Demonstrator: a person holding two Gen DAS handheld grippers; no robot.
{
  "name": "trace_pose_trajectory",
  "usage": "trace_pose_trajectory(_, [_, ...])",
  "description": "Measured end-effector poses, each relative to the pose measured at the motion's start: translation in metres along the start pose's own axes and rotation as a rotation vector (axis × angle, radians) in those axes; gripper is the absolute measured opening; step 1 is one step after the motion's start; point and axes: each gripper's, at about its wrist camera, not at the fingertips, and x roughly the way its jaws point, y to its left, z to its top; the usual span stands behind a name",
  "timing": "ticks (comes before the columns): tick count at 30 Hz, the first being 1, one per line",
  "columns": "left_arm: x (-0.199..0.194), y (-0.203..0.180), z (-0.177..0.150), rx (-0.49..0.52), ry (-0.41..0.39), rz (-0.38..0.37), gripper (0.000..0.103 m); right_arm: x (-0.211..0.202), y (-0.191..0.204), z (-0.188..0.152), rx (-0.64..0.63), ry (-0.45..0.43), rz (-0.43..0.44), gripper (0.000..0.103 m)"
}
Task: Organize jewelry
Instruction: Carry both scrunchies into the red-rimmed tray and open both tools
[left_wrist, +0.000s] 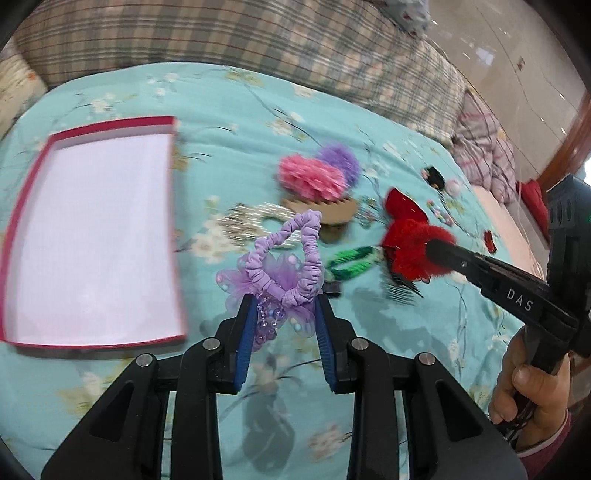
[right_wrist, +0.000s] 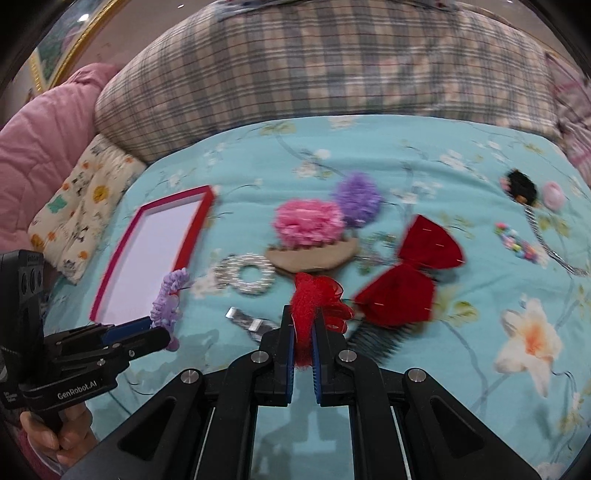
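Blue-padded fingers of the left gripper (left_wrist: 283, 308) pinch a lilac ruched scrunchie (left_wrist: 291, 258) with a gauzy bow and clear beads, holding it up just right of the box. Alongside, the right gripper (right_wrist: 303, 325) is clamped narrowly on a fuzzy red hair tie (right_wrist: 314, 299) trimmed with red ribbon.

Both hang over a bed spread with a turquoise floral quilt (right_wrist: 461, 350). A plaid bolster (right_wrist: 314, 66) runs along the back, a pink padded cover (right_wrist: 40, 147) sits at one end, and a polished floor (left_wrist: 517, 44) shows beyond.

One shallow red-rimmed box (left_wrist: 92, 240) with a white inside lies empty. Scattered beside it are two fluffy pompoms, pink (right_wrist: 308, 219) and purple (right_wrist: 357, 199), on a tan card comb (right_wrist: 314, 256), one pearly beaded ring (right_wrist: 247, 275), one red felt bow (right_wrist: 413, 273), one black comb (right_wrist: 380, 338), one green wrapped clip (left_wrist: 351, 260) and one silver clip (right_wrist: 245, 321). Further right are a black piece (right_wrist: 521, 186), a pink one (right_wrist: 553, 195) and a string of coloured beads (right_wrist: 515, 240).
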Motion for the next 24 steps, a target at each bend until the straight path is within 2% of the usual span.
trace_pose_trajectory(13, [-0.037, 0.099, 0.002, -0.131, -0.055, 0.135, 0.029, 0.046, 0.107, 0.019, -0.117, 0.041, 0.189, 0.007])
trace_pose_trajectory(15, [-0.037, 0.117, 0.003, -0.156, -0.048, 0.173, 0.029, 0.054, 0.124, 0.022, -0.128, 0.042, 0.224, 0.007])
trace_pose_trajectory(18, [-0.033, 0.140, 0.003, -0.192, -0.036, 0.189, 0.029, 0.068, 0.149, 0.024, -0.138, 0.059, 0.280, 0.007])
trace_pose_trajectory(24, [-0.022, 0.167, 0.006, -0.203, -0.016, 0.250, 0.029, 0.103, 0.179, 0.025, -0.127, 0.113, 0.350, 0.007])
